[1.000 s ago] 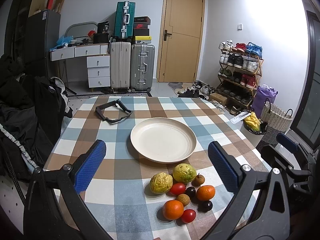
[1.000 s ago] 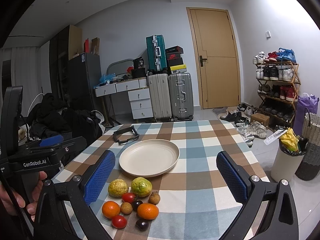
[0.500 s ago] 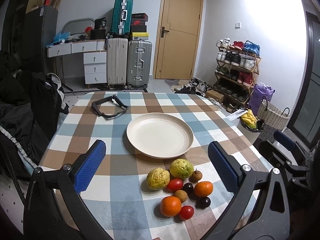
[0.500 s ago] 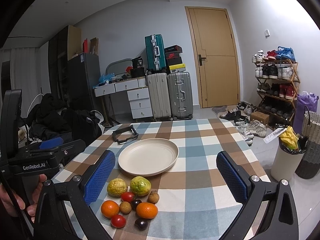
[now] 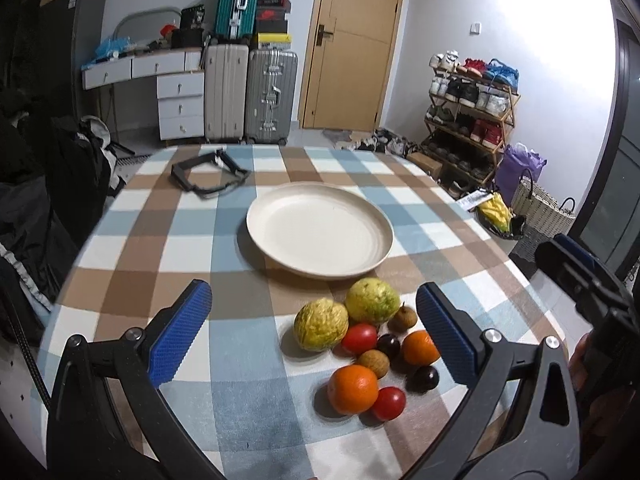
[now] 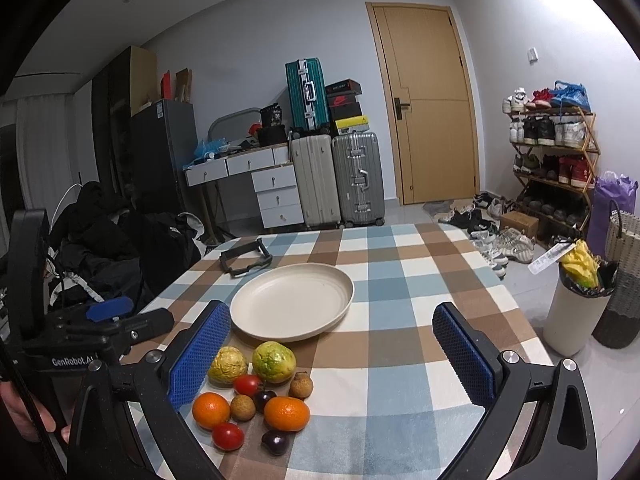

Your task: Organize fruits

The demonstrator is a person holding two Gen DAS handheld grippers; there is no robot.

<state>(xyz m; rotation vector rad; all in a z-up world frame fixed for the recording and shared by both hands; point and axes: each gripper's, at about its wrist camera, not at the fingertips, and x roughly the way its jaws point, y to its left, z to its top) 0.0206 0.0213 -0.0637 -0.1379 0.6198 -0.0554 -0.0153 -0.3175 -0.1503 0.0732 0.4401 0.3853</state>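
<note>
Fruit sits in a tight cluster at the lower centre of both views, on the checked bench just in front of an empty cream plate — two yellow-green guavas, two oranges, two red tomatoes, two dark plums and two small brown longans, several touching. From the left wrist view the left gripper's right blue pad cuts off part of one orange; its jaws stand wide apart, holding nothing. The right gripper is likewise spread wide and empty. Only the right wrist view shows fingertips at the lower left edge, and a white bin at the right. A black frame lies beyond the plate.
</note>
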